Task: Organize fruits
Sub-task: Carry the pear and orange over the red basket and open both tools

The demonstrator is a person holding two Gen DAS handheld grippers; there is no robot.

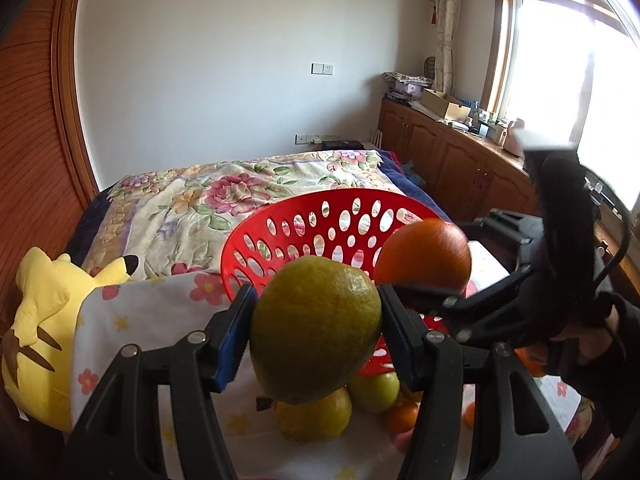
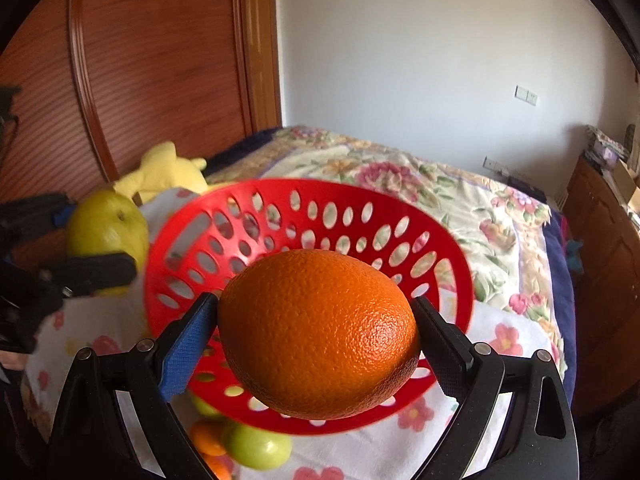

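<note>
My left gripper (image 1: 316, 328) is shut on a large yellow-green citrus fruit (image 1: 316, 328), held above the cloth just in front of the red perforated basket (image 1: 320, 220). My right gripper (image 2: 316, 332) is shut on a big orange (image 2: 320, 332), held over the near rim of the basket (image 2: 280, 200). The orange (image 1: 426, 256) and right gripper also show in the left wrist view at the right. The green fruit (image 2: 106, 224) and left gripper show at the left of the right wrist view. Loose fruit lies below: a yellow-green one (image 1: 316, 416), a green apple (image 2: 256, 448), small oranges (image 2: 208, 436).
The basket and fruit rest on a white flowered cloth (image 1: 160, 320) over a bed with a floral quilt (image 1: 224, 192). A yellow plush toy (image 1: 40, 320) lies at the left. A wooden wardrobe (image 2: 140, 60) stands left; low wooden cabinets (image 1: 460, 160) and a window are on the right.
</note>
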